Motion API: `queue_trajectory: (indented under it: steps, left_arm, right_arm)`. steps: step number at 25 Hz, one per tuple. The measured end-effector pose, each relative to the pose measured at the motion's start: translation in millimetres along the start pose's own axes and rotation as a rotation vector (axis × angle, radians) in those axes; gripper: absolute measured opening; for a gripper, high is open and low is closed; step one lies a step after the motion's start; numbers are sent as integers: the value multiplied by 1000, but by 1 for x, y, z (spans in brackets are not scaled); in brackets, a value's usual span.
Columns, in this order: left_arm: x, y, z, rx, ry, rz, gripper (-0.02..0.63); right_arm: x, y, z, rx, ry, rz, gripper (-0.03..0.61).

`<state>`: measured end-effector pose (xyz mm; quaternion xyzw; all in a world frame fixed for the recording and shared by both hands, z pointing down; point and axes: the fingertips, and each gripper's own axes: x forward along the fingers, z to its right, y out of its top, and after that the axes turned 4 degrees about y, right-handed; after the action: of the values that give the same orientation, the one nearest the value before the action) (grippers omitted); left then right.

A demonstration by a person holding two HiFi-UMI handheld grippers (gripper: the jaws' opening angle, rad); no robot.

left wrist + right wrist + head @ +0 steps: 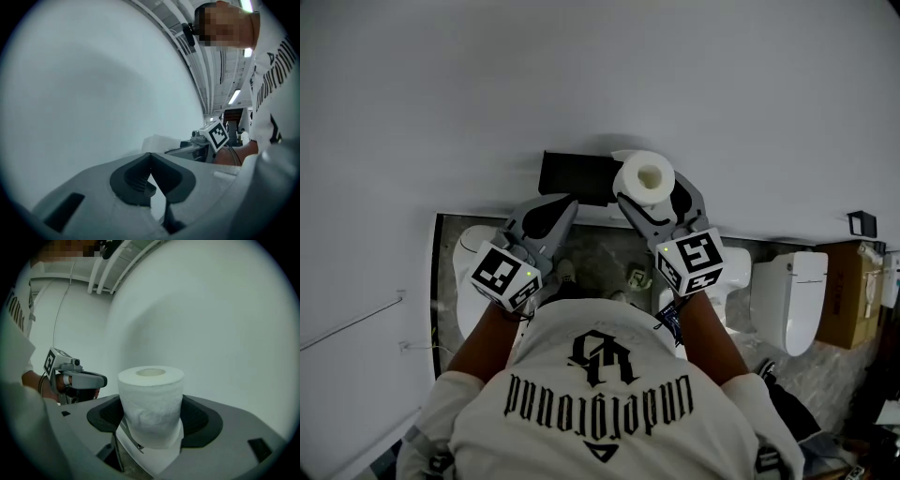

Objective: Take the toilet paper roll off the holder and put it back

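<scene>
Right hand-held gripper [654, 201] is clamped on the toilet paper roll [644, 176], core upright, at the far wall [581, 75]. Black holder [574, 175] sits just left of the roll. Left hand-held gripper [562, 208] is closed and empty, and nearer the holder.

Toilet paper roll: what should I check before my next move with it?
1. White toilet paper roll gripped between right tool jaws: ok.
2. Roll upright, core hole up: ok.
3. Left tool shut, empty, apart from roll: ok.
4. Black wall-mounted holder visible beside roll: ok.
5. Roll free of holder: cannot tell.
6. Loose paper tail tucked: not ok, hangs below.
</scene>
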<state>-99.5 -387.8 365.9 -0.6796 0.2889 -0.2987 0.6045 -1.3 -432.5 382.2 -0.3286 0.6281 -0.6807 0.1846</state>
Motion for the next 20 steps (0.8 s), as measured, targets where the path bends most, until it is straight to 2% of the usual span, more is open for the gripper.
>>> queue_trajectory:
  steps: [12, 20]
  left_arm:
    - [-1, -7, -70, -13, -41, -26, 12]
    - [-6, -13, -111, -34, -47, -33, 12]
  right_arm:
    - [72, -2, -17, 31, -11, -21, 333]
    - [116, -16, -42, 40, 24, -68, 333]
